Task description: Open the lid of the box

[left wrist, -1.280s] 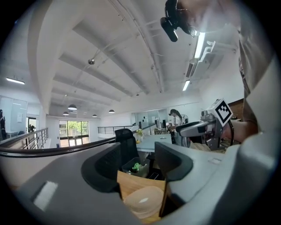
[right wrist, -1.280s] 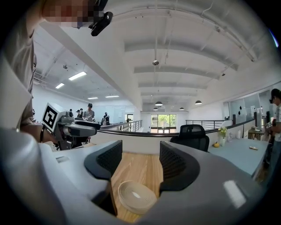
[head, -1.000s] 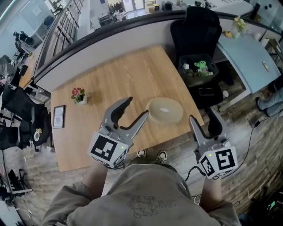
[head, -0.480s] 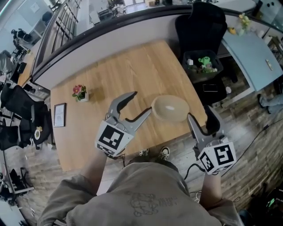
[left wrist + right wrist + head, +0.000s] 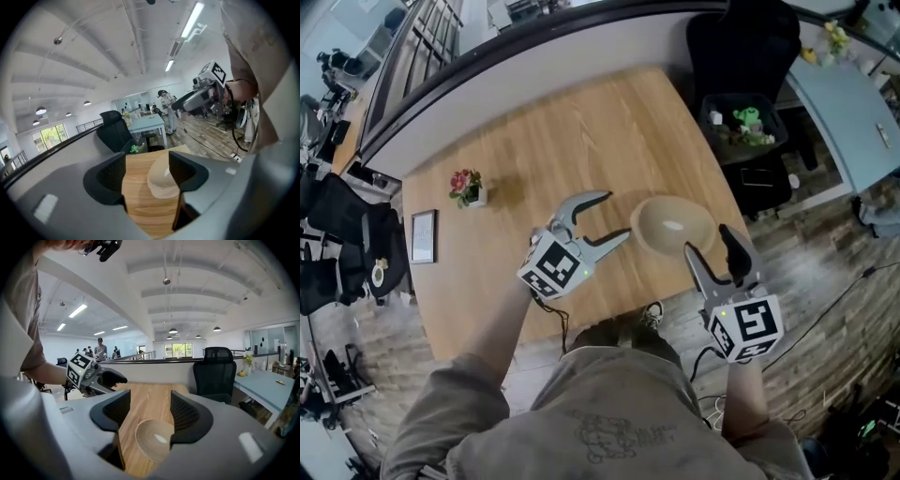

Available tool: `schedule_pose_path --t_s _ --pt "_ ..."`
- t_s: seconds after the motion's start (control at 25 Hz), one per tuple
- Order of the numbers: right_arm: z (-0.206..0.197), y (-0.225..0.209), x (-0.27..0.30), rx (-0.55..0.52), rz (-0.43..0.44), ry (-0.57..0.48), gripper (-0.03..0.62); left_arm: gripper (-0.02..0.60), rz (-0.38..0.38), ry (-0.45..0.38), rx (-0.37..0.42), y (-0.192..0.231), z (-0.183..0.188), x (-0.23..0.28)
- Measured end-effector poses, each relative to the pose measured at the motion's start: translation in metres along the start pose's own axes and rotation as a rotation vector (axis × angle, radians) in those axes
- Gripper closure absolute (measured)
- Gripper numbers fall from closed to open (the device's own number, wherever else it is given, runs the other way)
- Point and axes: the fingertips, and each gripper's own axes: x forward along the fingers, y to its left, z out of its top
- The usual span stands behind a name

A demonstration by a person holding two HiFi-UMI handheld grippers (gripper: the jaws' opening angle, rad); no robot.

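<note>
A beige oval woven box (image 5: 673,225) with its lid on sits near the right front corner of the wooden table (image 5: 553,150). My left gripper (image 5: 615,216) hovers just left of it, jaws open toward the box; they have just been opening, with nothing between them. In the left gripper view the box (image 5: 161,180) lies ahead, partly behind the right jaw. My right gripper (image 5: 709,246) is open at the box's near right side, not touching it. The right gripper view shows the box (image 5: 152,439) low between the jaws and the left gripper (image 5: 112,377) beyond.
A small flower pot (image 5: 467,186) and a framed picture (image 5: 423,236) stand at the table's left. A black office chair (image 5: 741,47) and a bin of toys (image 5: 745,127) are right of the table. The box lies close to the table's front edge.
Both grippers have come down and closer to the box. The left gripper's jaws stand wider than before. The box has not moved.
</note>
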Motion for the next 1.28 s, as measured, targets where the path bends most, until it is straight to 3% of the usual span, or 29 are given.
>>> schedule_pose_path --t_s 0.16,0.36,0.64,0.8,1.08,1.28 --pt "-0.021 0.006 0.027 -0.027 0.017 0.063 0.341 0.270 -0.066 0.036 -0.086 -0.001 -0.039 0.026" --pt "-0.056 0.014 0.060 -0.068 0.051 0.155 0.341 0.256 -0.160 0.141 -0.094 -0.012 -0.103 0.058" --pt "-0.111 0.028 0.094 -0.126 0.106 0.295 0.339 0.255 -0.224 0.224 -0.140 -0.029 -0.170 0.093" --pt "-0.145 0.029 0.111 -0.125 0.136 0.371 0.339 0.255 -0.287 0.245 -0.123 -0.043 -0.190 0.110" --pt "-0.189 0.038 0.134 -0.122 0.208 0.470 0.339 0.253 -0.375 0.243 -0.002 -0.059 -0.202 0.139" --pt "-0.217 0.041 0.147 -0.316 0.191 0.567 0.341 0.264 -0.395 0.231 -0.060 -0.061 -0.205 0.143"
